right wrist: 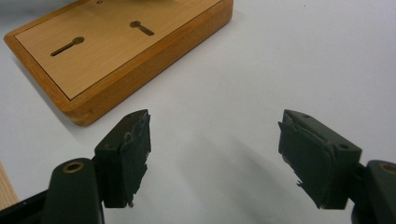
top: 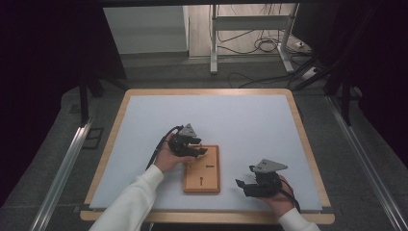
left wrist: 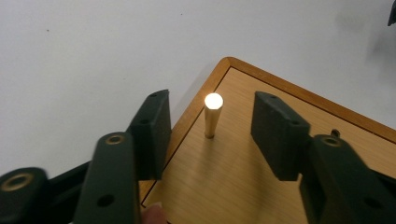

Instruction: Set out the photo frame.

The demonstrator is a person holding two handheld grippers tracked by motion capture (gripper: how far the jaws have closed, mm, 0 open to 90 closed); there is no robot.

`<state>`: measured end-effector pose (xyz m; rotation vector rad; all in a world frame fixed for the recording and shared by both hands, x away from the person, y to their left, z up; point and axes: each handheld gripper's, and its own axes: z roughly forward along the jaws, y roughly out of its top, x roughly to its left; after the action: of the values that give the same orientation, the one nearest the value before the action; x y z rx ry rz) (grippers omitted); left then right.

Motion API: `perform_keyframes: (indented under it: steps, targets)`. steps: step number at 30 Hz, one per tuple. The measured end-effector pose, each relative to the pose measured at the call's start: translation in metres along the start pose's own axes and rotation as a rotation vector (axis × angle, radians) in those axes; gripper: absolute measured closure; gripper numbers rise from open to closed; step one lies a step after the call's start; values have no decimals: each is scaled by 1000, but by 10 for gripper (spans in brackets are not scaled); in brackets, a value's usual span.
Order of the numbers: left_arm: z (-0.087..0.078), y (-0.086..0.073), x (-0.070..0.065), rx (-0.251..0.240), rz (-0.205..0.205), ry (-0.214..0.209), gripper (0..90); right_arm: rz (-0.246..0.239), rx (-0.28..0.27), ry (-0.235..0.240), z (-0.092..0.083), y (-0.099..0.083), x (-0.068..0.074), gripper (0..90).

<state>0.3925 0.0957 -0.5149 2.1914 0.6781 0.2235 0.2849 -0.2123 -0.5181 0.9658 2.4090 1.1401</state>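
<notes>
**A:** Where does the wooden board (top: 202,175) lie?

**B:** It lies flat on the white table (top: 240,120), toward the near edge and about midway between the two hands. Its top carries keyhole-shaped slots (right wrist: 67,45), seen clearly in the right gripper view.

**A:** And the brass peg (left wrist: 212,114)?

**B:** It stands upright in the board, close to the board's far left corner. In the left gripper view its rounded top catches the light.

**A:** How does the left tool (top: 198,148) relate to the peg?

**B:** The left tool sits over the far left corner of the board. The peg stands between its two black jaws, nearer the jaw on the left of that view. A gap shows on each side, so neither pad (left wrist: 275,133) touches the peg. The jaws stand partly apart, about half wide, with nothing gripped.

**A:** What holds this tool?

**B:** The left hand (top: 166,156), with a white sleeve (top: 132,202) entering from the near edge; a fingertip shows at the bottom of the left gripper view.

**A:** And the right tool (top: 243,185)?

**B:** It rests low over bare table, to the right of the board and well apart from the peg. Its jaws stand wide and hold nothing; the pads (right wrist: 135,154) look worn at the edges. The board's near right corner lies beyond the jaws, to their left in the right gripper view.
</notes>
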Motion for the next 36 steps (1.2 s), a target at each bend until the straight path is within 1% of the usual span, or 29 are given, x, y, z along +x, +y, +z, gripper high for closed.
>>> perform_keyframes:
  steps: [5,9,13,15,17,18,19,20,21,23,24,25,26,27,29,32,33,35,36]
  targets:
    - [2,0,-1,-5,12,-4,641,-3,4,4,1,0,1,254]
    - [4,0,-1,1,13,-10,684,-2,2,4,0,0,1,254]
    - [4,-1,-1,0,9,-18,763,-2,4,6,1,0,1,254]
    - [4,-1,0,-1,7,-13,778,-2,4,5,1,0,2,254]
    - [4,-1,2,-1,-3,-16,826,-5,1,7,1,1,3,254]
    - [4,-1,2,-1,-3,-16,830,-5,1,7,1,1,3,254]
    - [4,-2,5,-2,-18,-33,833,-8,-3,10,1,2,4,254]
    - [4,-2,5,-2,-18,-33,835,-8,-3,10,1,2,4,254]
    - [4,-2,7,-3,-28,-44,836,-13,-7,12,1,2,5,253]
    - [4,-2,7,-3,-29,-47,836,-19,-9,12,1,3,6,251]
    - [4,-2,8,1,-32,-53,837,-32,-14,2,0,4,8,235]
    - [4,-2,8,0,-41,-58,837,-34,-15,-1,0,5,9,220]
    - [4,-2,8,0,-41,-58,837,-34,-15,-1,0,5,9,220]
    - [4,-2,9,4,-46,-65,836,-42,-24,-12,-1,7,12,192]
    - [4,-1,10,9,-43,-66,837,-56,-22,-18,-1,8,14,174]
    - [4,1,11,29,-50,-78,836,-84,-18,-23,0,11,20,158]
    - [4,1,11,29,-50,-78,836,-84,-18,-23,0,11,20,158]
    - [4,2,12,38,-54,-87,835,-107,-16,-23,0,12,25,152]
    - [4,2,13,37,-61,-92,833,-129,-14,-23,1,14,29,146]
